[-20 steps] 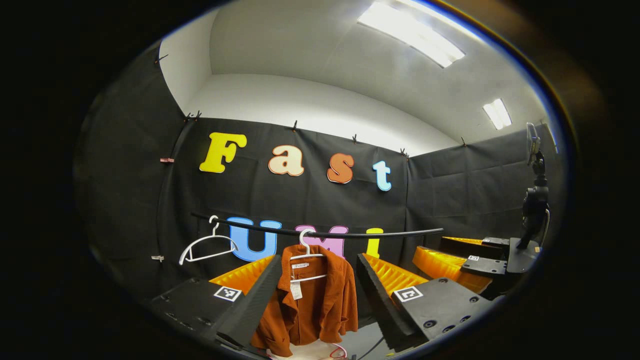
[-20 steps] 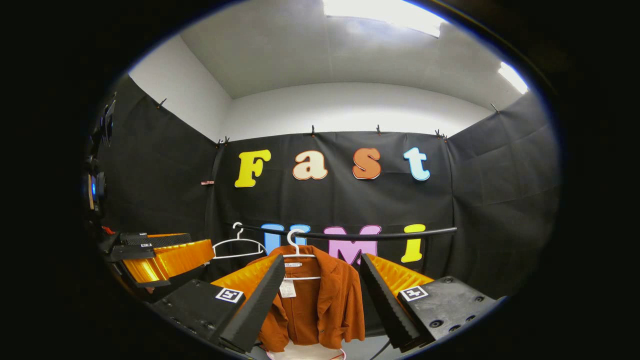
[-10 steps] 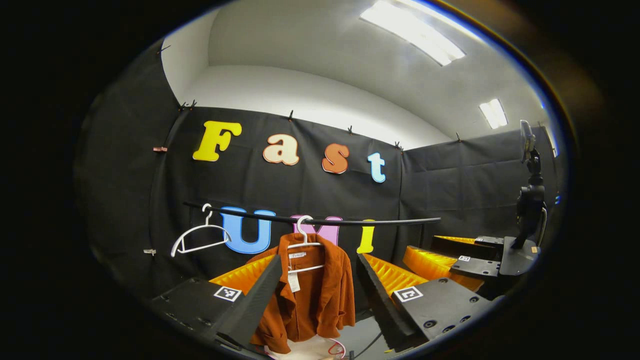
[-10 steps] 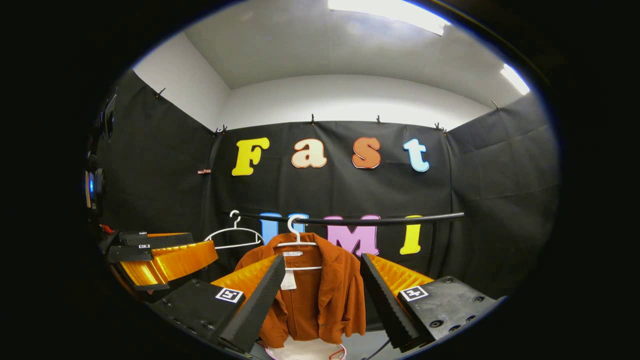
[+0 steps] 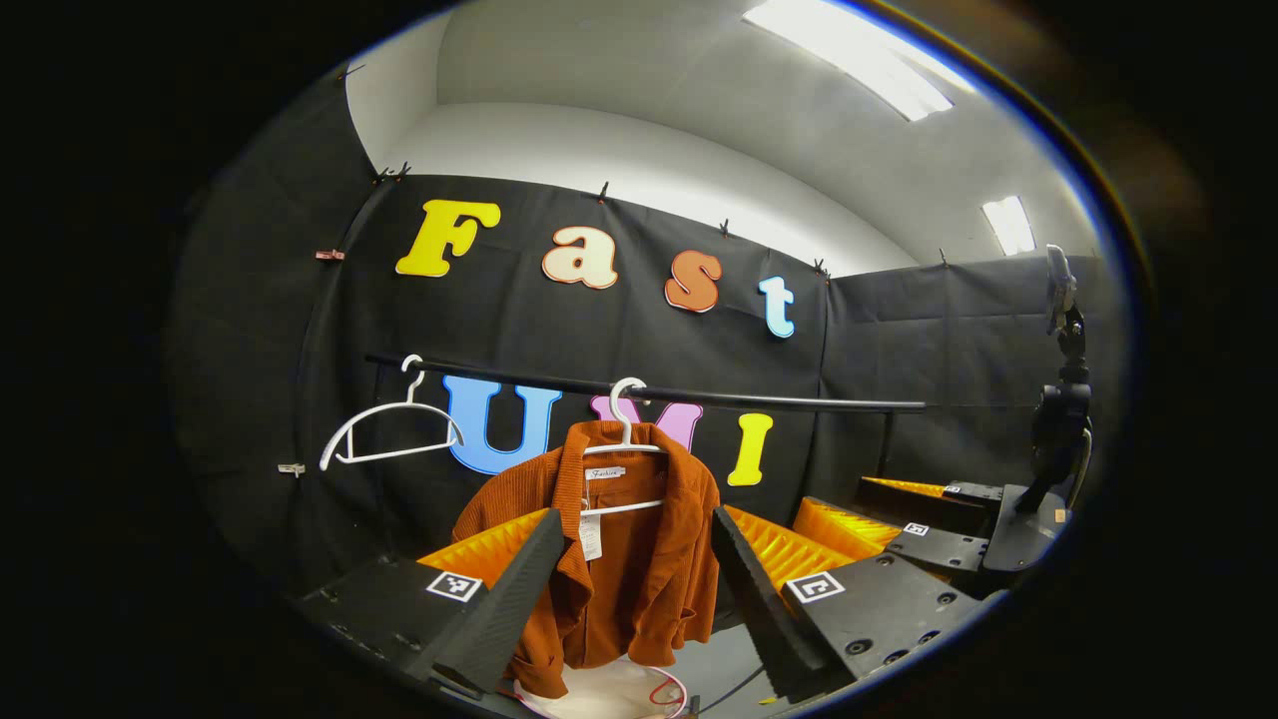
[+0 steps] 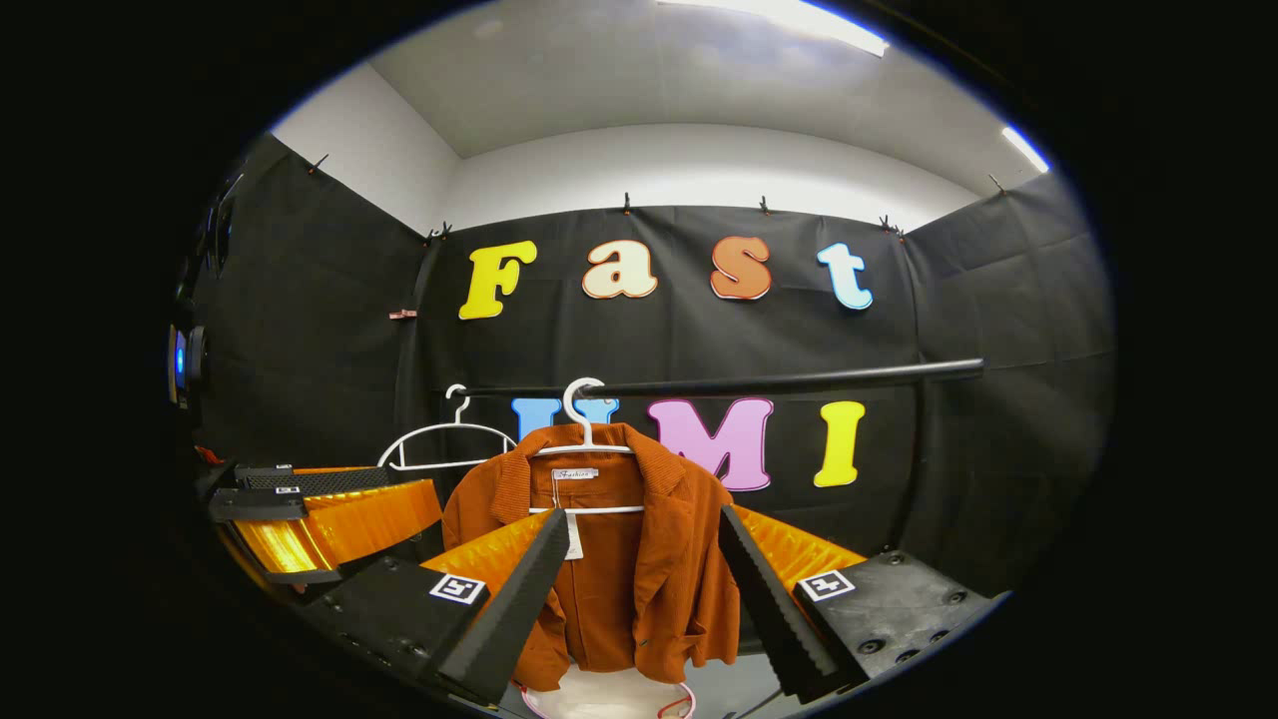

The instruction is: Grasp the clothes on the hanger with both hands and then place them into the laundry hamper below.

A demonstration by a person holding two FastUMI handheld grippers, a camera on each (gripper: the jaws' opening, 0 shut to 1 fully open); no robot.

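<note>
Right now I hold both grippers, left (image 5: 634, 584) and right (image 6: 639, 589), with jaws spread and empty, the jacket (image 6: 609, 559) hanging long-axis vertical on its hanger (image 6: 584, 439) straight ahead between each pair, hamper (image 6: 609, 696) beneath, neither hand clearly nearer.

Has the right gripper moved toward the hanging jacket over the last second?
Yes. In the right gripper view the orange jacket and black rail now loom larger and sit higher, so the open right gripper has advanced toward them.
</note>
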